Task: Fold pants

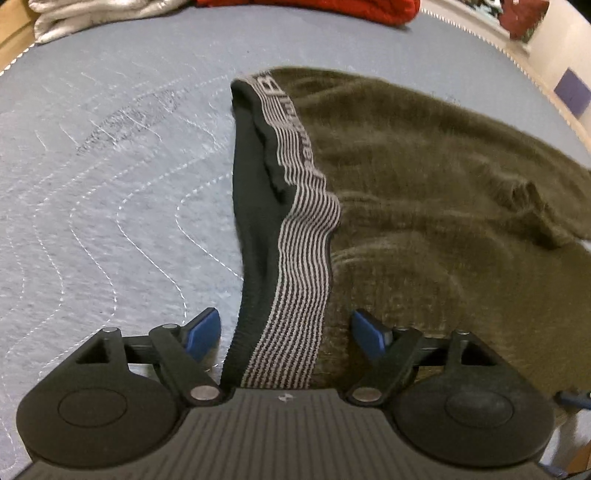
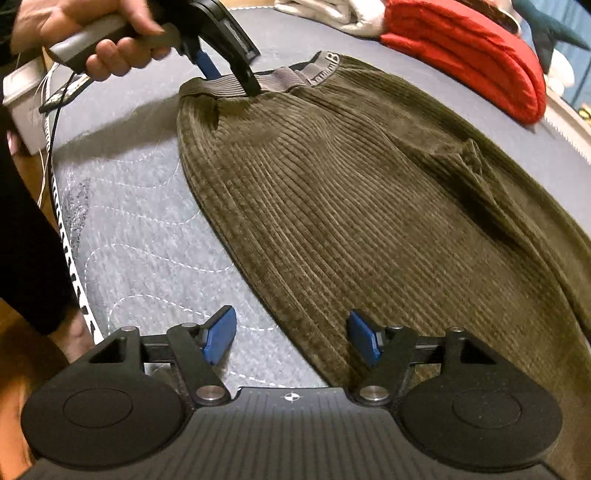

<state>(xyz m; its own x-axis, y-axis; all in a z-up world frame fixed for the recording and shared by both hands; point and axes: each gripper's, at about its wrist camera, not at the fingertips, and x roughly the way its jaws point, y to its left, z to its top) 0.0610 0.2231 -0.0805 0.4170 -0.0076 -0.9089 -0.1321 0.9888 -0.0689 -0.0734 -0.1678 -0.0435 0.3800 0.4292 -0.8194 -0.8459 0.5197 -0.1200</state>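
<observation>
- Centrally, olive corduroy pants (image 2: pixel 351 206) lay flat on the quilted grey-blue mat (image 2: pixel 147 240).
- Left gripper (image 1: pixel 286 332) stood spread, the striped elastic waistband (image 1: pixel 295 295) loose between its pads.
- Right gripper (image 2: pixel 291 334) stood spread, pinching nothing.

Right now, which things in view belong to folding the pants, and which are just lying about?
In the job:
- olive corduroy pants
- striped waistband, between the open left tool
- right tool, open at the pants' edge

Lying about:
- red folded cloth
- pale cloth
- grey quilted pad underneath
</observation>
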